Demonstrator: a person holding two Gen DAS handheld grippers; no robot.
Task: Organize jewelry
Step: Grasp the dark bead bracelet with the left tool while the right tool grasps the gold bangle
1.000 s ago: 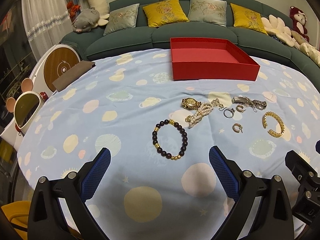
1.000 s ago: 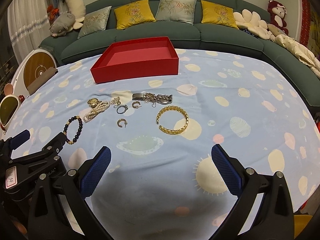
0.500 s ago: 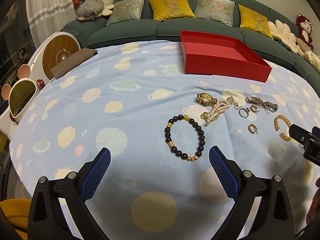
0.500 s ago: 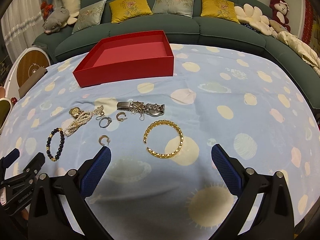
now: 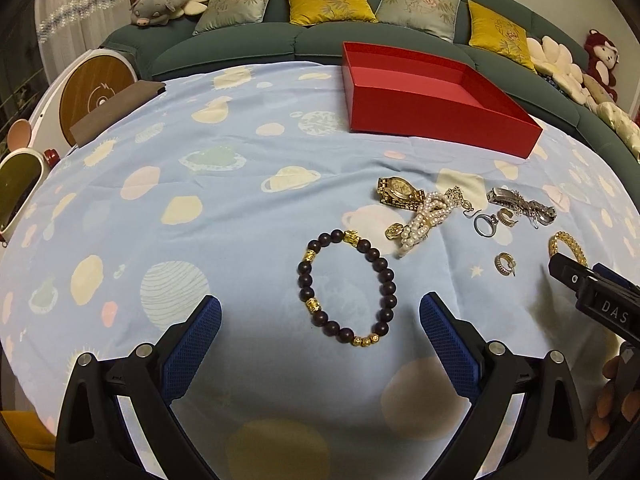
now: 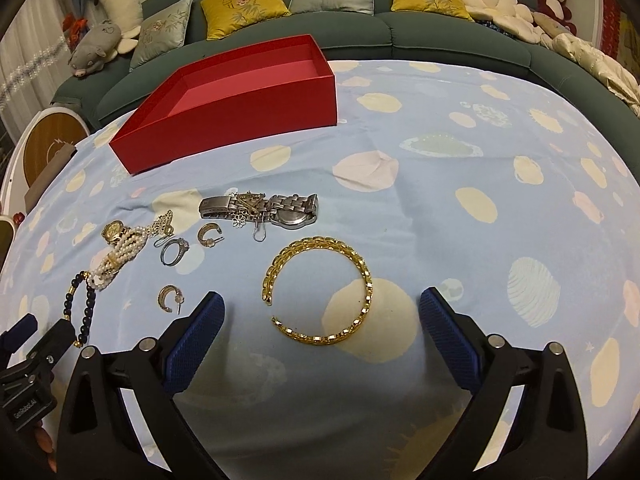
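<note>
A dark bead bracelet (image 5: 347, 287) with gold beads lies on the blue cloth just ahead of my open, empty left gripper (image 5: 320, 322). A gold chain bangle (image 6: 320, 289) lies just ahead of my open, empty right gripper (image 6: 322, 318). Beyond lie a gold watch (image 5: 399, 191), a pearl strand (image 5: 424, 220), a silver ring (image 6: 174, 251), two gold hoop earrings (image 6: 170, 298), (image 6: 208, 235) and a silver watch (image 6: 276, 208). An open red box (image 5: 432, 94) stands empty at the back, also in the right wrist view (image 6: 240, 100).
A green sofa (image 5: 320, 40) with cushions and plush toys curves behind the table. A round wooden-faced object (image 5: 94, 90) and a mirror (image 5: 18, 186) stand past the table's left edge.
Both grippers have moved forward and lower toward the jewelry. The bead bracelet now sits between the left fingers' line, the gold bangle between the right's. Both stay open.
</note>
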